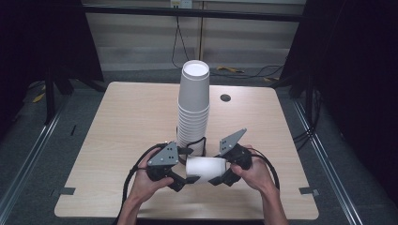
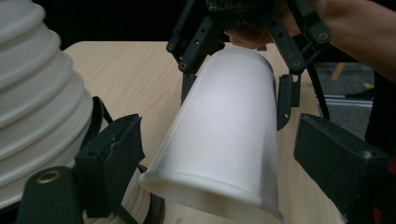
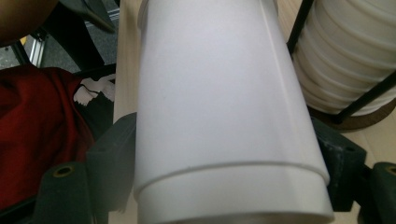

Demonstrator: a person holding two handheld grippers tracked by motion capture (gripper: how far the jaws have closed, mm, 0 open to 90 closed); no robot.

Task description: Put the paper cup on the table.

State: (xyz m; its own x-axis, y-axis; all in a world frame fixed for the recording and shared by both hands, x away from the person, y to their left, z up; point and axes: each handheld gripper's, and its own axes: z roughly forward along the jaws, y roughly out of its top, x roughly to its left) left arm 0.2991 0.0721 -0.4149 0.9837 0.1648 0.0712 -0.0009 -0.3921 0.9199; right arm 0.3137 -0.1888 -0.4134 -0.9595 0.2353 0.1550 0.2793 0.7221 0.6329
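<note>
At the wooden table's [image 1: 122, 122] near edge, the right gripper [image 1: 224, 177] pinches a lone cup's [image 1: 206, 168] base; the left gripper's [image 1: 184, 182] jaws seem spread around its rim. A tug could topple the nearby stack [image 1: 193, 108].

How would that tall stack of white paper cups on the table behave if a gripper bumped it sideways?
The tall stack of white paper cups would probably tip rather than slide: it rises high above a narrow footprint. Being thin-walled nested cups, it likely weighs little, so a light bump could topple it. The nested cups may also separate and roll across the light wooden table.
</note>
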